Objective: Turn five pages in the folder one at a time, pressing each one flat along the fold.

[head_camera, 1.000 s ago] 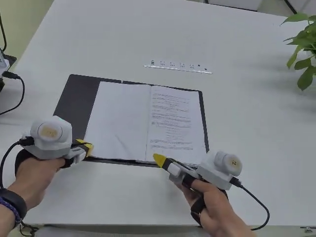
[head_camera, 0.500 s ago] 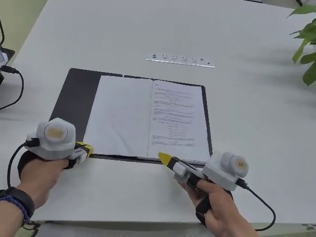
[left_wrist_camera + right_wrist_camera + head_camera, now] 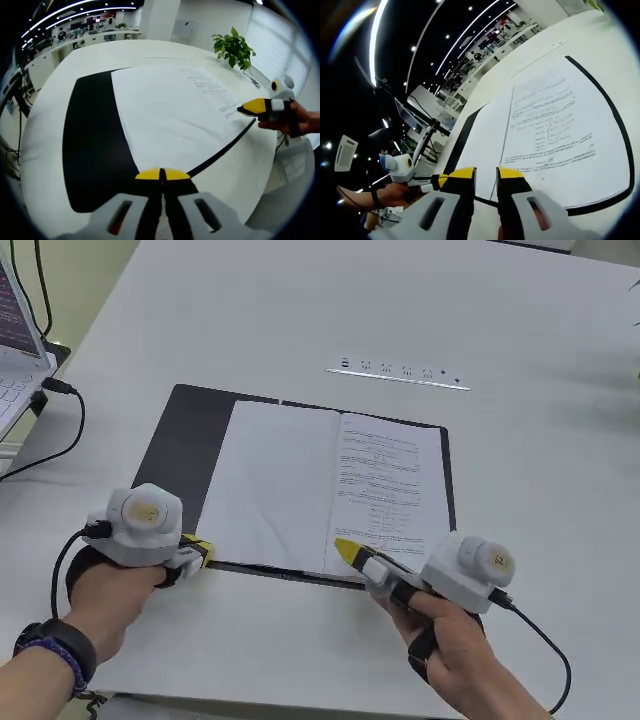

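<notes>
Right gripper [image 3: 346,547] has crept to folder [image 3: 175,455] btm edge nr fold, jaws slightly apart; left gripper [image 3: 204,550] at its corner, jaws pressed together.

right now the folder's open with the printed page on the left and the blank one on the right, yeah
No. The head view shows the printed page on the right of the open folder and the blank page on the left.

The left hand-held gripper [image 3: 200,548] and right hand-held gripper [image 3: 348,548] are grey, yellow-tipped.
</notes>
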Available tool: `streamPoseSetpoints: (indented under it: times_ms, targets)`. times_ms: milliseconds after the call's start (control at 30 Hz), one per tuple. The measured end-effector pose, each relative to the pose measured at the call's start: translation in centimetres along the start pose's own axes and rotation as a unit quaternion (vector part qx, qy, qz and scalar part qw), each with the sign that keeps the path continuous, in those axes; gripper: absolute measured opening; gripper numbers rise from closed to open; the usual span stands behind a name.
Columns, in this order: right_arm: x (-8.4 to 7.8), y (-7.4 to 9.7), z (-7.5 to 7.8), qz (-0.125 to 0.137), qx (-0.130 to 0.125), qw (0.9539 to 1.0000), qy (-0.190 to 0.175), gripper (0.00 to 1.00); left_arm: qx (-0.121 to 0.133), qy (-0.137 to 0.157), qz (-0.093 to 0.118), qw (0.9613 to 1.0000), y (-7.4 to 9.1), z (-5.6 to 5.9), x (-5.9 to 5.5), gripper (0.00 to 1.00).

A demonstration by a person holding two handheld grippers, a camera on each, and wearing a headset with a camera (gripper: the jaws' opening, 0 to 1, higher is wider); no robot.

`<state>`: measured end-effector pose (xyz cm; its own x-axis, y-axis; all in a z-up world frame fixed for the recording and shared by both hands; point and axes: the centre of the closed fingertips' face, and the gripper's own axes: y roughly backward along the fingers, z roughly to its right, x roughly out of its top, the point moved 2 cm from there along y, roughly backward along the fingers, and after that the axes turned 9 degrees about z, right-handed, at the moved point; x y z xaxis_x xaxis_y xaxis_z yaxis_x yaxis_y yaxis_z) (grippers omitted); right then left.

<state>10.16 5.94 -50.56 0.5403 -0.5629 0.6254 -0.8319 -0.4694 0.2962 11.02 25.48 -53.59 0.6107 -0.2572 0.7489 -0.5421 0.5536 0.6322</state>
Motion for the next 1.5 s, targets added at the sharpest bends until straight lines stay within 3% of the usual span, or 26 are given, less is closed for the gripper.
streamPoseSetpoints:
  times_ms: [133, 333, 567, 767, 1067, 1500]
  targets:
    - [1.1, -1.6, 0.6, 0.015, -0.005, 0.9997, -0.016, 0.12, 0.005, -0.001, 0.003, 1.0000, 0.0, 0.0, 0.0, 0.00]
    - [1.9, -3.8, 1.2, 0.023, -0.010, 0.9994, -0.023, 0.08, 0.005, -0.040, -0.003, 0.9992, -0.1, 0.2, 0.1, 0.00]
    - [2.0, -6.1, 1.0, 0.017, -0.003, 0.9995, -0.025, 0.05, 0.011, -0.055, -0.002, 0.9984, -0.2, -0.2, 0.0, 0.00]
    - [2.5, -8.0, 1.0, 0.020, 0.000, 0.9993, -0.033, 0.02, 0.011, -0.047, 0.002, 0.9988, -0.6, -0.8, -0.1, 0.00]
    - [2.4, -8.9, 2.7, 0.031, -0.025, 0.9976, -0.056, 0.00, 0.014, -0.040, 0.006, 0.9991, -0.9, -1.1, -0.3, 0.00]
    - [4.0, -11.1, 2.8, 0.067, -0.019, 0.9947, -0.076, 0.00, 0.014, -0.034, 0.007, 0.9993, -1.0, -1.1, -0.4, 0.00]
